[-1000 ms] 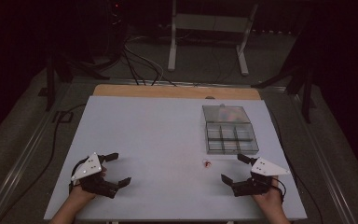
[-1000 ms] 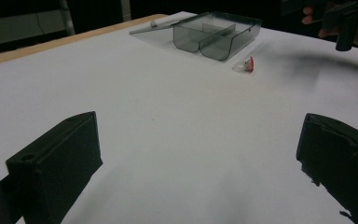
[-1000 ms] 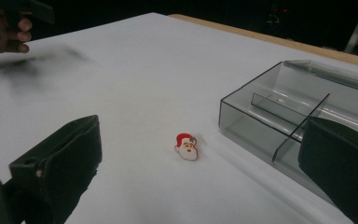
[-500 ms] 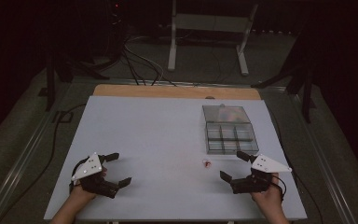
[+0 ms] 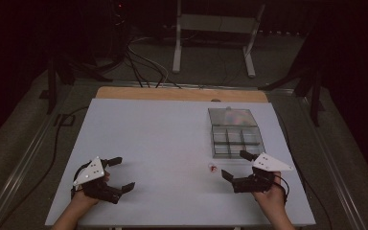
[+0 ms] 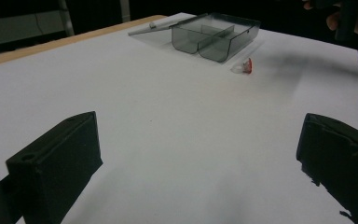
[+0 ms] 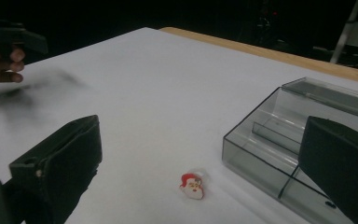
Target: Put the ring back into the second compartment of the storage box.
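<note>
1. Two tongs are held low over the white table, one in each hand, near the person's edge.
2. The right tongs are seen with their jaws spread wide apart, and nothing is gripped between them.
3. A small Santa ring is found lying flat on the table just ahead of the right tongs, roughly midway between the two jaws in the right gripper view, touched by neither.
4. A smoky clear box with divided compartments is seen just beyond the ring, in front of the right jaw of those tongs; its lid is laid open on the far side.
5. The left tongs are likewise held with jaws wide apart and empty.
6. From the left tongs, the ring and the box are seen well ahead across bare table, the ring lying just beside the box's near corner.
</note>
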Available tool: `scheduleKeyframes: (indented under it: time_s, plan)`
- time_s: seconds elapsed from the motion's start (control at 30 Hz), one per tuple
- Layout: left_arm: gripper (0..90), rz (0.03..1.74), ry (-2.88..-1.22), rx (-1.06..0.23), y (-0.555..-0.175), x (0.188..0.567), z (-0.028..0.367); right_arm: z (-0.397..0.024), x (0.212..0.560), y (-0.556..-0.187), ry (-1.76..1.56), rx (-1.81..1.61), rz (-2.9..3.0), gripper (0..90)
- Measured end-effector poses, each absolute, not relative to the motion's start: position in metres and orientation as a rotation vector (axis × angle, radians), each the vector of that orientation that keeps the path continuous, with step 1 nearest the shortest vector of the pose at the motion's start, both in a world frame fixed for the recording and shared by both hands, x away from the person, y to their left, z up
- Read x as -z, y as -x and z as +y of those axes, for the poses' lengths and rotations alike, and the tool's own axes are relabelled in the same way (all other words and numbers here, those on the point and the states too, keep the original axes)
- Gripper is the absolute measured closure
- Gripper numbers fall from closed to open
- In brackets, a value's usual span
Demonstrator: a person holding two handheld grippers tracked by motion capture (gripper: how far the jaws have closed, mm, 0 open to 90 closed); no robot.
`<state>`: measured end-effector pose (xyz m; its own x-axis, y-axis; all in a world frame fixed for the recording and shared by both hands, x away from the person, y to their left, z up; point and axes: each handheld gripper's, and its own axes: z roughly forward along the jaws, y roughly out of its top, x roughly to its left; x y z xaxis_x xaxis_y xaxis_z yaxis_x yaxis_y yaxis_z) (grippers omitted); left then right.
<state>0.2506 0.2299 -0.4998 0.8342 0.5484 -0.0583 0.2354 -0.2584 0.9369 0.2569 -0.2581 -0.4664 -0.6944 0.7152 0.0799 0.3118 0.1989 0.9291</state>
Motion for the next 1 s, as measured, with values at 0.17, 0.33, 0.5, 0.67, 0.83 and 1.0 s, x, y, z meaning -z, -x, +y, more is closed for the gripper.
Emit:
scheduleKeyframes:
  time_s: [0.17,0.33,0.5,0.67,0.83,1.0]
  plan:
    - [0.9,0.594,-1.842,-0.333,-0.251,0.5,0.23,-0.25,0.466,-0.263,-0.959,-1.491,2.139,0.0]
    - [0.9,0.591,-1.842,-0.333,-0.25,0.499,0.231,-0.241,0.466,-0.27,-0.954,-1.482,2.162,0.0]
    - [0.9,0.591,-1.841,-0.332,-0.25,0.499,0.231,-0.235,0.469,-0.274,-0.968,-1.472,2.193,0.0]
    - [0.9,0.589,-1.841,-0.333,-0.25,0.499,0.231,-0.228,0.475,-0.276,-0.962,-1.438,2.233,0.0]
    - [0.9,0.591,-1.84,-0.33,-0.25,0.499,0.232,-0.225,0.481,-0.279,-0.993,-1.404,2.246,0.0]
    - [0.9,0.589,-1.839,-0.331,-0.25,0.499,0.231,-0.222,0.487,-0.281,-1.012,-1.377,2.274,0.0]
